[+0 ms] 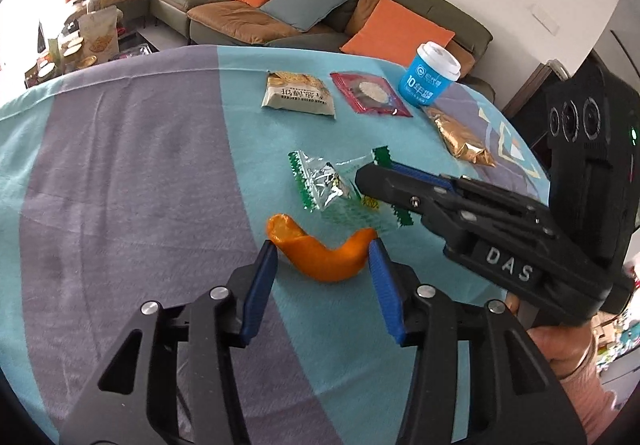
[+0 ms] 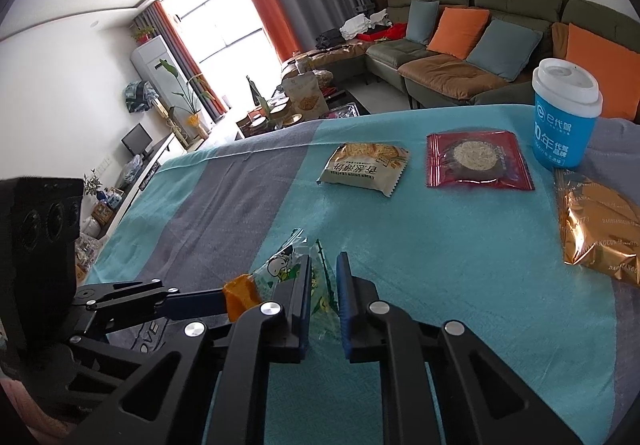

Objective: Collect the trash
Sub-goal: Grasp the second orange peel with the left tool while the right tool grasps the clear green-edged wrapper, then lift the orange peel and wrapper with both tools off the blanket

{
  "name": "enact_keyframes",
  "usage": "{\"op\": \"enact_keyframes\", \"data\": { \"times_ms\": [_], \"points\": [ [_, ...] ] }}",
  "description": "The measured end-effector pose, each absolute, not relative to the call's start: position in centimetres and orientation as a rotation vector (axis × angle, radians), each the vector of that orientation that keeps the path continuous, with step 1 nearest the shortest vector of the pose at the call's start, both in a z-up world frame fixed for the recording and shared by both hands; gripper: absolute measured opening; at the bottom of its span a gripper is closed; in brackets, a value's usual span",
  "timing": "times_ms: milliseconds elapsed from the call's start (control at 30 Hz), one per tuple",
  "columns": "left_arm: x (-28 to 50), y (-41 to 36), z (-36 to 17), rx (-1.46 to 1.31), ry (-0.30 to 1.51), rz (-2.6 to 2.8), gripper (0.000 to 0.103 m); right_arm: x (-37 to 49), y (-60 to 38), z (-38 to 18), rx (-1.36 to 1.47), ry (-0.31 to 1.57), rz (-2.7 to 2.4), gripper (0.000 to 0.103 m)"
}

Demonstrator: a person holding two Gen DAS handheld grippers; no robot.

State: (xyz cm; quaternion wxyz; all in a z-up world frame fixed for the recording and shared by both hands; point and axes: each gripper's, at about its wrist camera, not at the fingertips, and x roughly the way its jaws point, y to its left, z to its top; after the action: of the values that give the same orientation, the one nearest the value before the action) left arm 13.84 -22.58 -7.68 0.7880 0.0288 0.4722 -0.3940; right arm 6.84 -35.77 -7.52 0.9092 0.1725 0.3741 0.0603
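Observation:
An orange peel (image 1: pixel 324 257) lies on the teal and grey cloth, between the open blue pads of my left gripper (image 1: pixel 323 251), which straddles it. A torn clear and green wrapper (image 1: pixel 332 185) lies just beyond it. My right gripper (image 2: pixel 324 265) has its pads nearly closed on the edge of that wrapper (image 2: pixel 280 265); in the left wrist view the right gripper (image 1: pixel 368 177) lies over the wrapper. The peel (image 2: pixel 240 295) shows at the left gripper's tip in the right wrist view.
On the cloth farther off lie a cracker packet (image 1: pixel 298 95), a red snack packet (image 1: pixel 370 93), a gold packet (image 1: pixel 460 137) and a blue paper cup with a white lid (image 1: pixel 430 75). A sofa with cushions (image 1: pixel 304 1) stands behind the table.

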Motion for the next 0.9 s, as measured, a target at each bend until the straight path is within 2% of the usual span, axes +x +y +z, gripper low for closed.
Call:
{"op": "enact_keyframes", "data": {
  "times_ms": [167, 433, 533, 900],
  "points": [
    [14.4, -22.6, -7.9, 0.030, 1.032, -0.858, 0.046, 6.8, -35.9, -7.6, 0.360, 0.771, 0.128, 0.011],
    [14.6, -22.1, -8.2, 0.024, 1.026, -0.858, 0.029, 6.4, -36.2, -7.6, 0.363, 0.767, 0.133, 0.009],
    [14.2, -21.8, -8.1, 0.034, 1.013, -0.859, 0.026, 6.4, -36.1, -7.4, 0.357, 0.763, 0.129, 0.009],
    [13.2, -18.3, -7.5, 0.024, 0.985, -0.848, 0.024, 5.6, -33.9, -5.6, 0.240, 0.717, 0.098, 0.008]
  ]
}}
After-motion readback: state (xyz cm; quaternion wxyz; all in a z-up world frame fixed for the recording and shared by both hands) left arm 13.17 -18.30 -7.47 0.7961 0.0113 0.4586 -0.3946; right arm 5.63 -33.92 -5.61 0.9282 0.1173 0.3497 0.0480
